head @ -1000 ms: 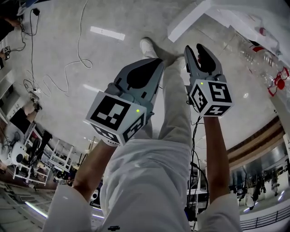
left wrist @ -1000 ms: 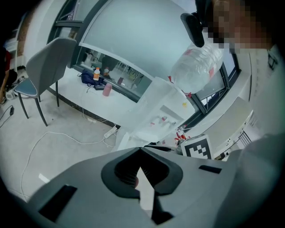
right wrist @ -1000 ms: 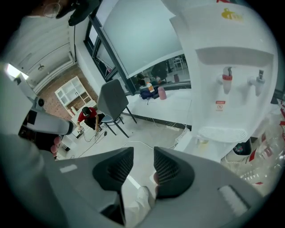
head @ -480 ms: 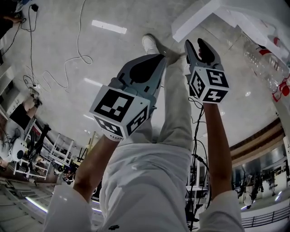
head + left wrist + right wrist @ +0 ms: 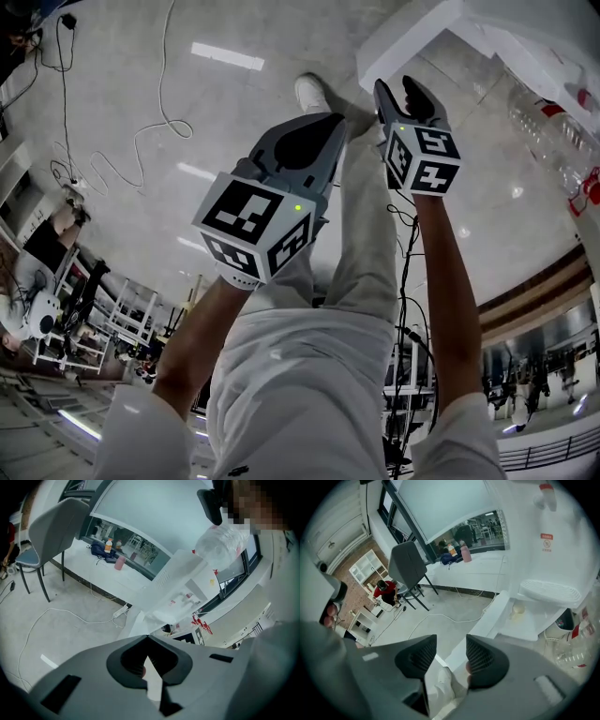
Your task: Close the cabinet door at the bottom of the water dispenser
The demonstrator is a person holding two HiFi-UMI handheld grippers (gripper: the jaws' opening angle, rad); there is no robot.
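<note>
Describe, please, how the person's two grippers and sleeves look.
The left gripper and right gripper are grey, with broad tapering fingers and dark ribbed inner faces. Each carries a white cube of black square markers with a small green light. A black cable runs along the right forearm. The sleeves are white and short.

Head camera's staring steeply down past my left claw (image 5: 335,125) and right claw (image 5: 396,86) at the floor (image 5: 122,84). Claw cameras peer close along their own jaws, both catching the water dispenser (image 5: 551,562).
</note>
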